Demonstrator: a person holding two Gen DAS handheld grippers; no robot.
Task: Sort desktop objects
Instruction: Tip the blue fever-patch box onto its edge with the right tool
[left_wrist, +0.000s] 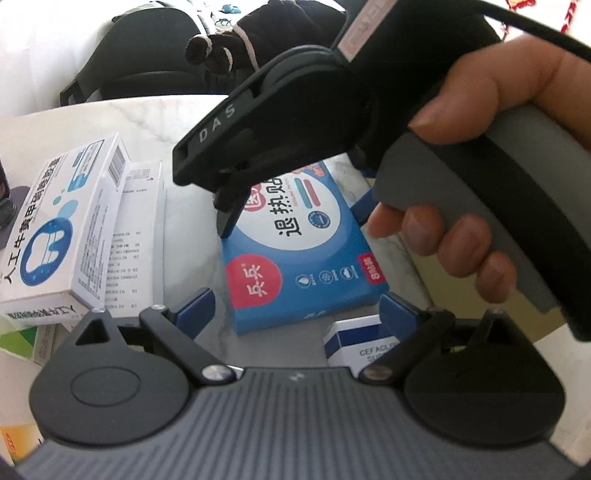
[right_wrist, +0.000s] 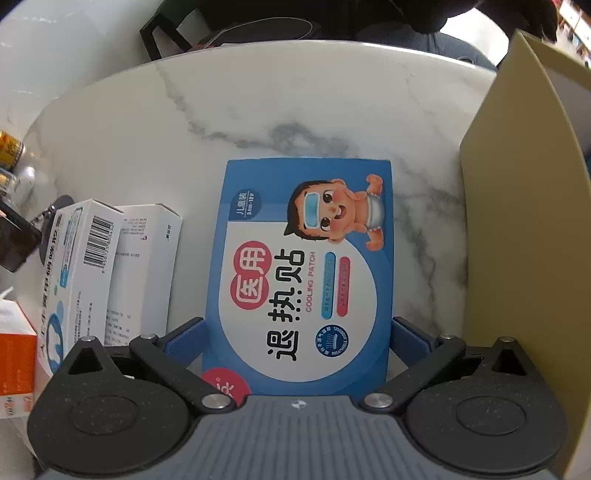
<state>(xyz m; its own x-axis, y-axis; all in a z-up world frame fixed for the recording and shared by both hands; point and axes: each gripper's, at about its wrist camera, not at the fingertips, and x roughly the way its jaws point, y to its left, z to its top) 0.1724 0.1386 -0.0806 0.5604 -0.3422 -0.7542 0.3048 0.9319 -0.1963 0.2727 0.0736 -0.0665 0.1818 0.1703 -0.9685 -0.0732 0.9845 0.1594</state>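
Observation:
A blue cooling-patch box (right_wrist: 306, 266) lies flat on the white marble table (right_wrist: 295, 110). My right gripper (right_wrist: 297, 339) points steeply down over it and is open, with its blue pads (right_wrist: 186, 339) flanking the box's near end. In the left wrist view a person's hand (left_wrist: 461, 243) holds that right gripper (left_wrist: 295, 219) over the far end of the same box (left_wrist: 306, 266). My left gripper (left_wrist: 297, 310) is open, its pads (left_wrist: 195, 306) standing wide on either side of the box's near edge. A small white and blue box (left_wrist: 354, 343) lies partly hidden under it.
Two white medicine boxes (right_wrist: 81, 266) (right_wrist: 147, 266) lie left of the blue box, stacked askew in the left wrist view (left_wrist: 55, 229). A tall beige container wall (right_wrist: 517, 221) stands on the right. An orange box (right_wrist: 14, 369) and a green box (left_wrist: 18, 343) sit far left.

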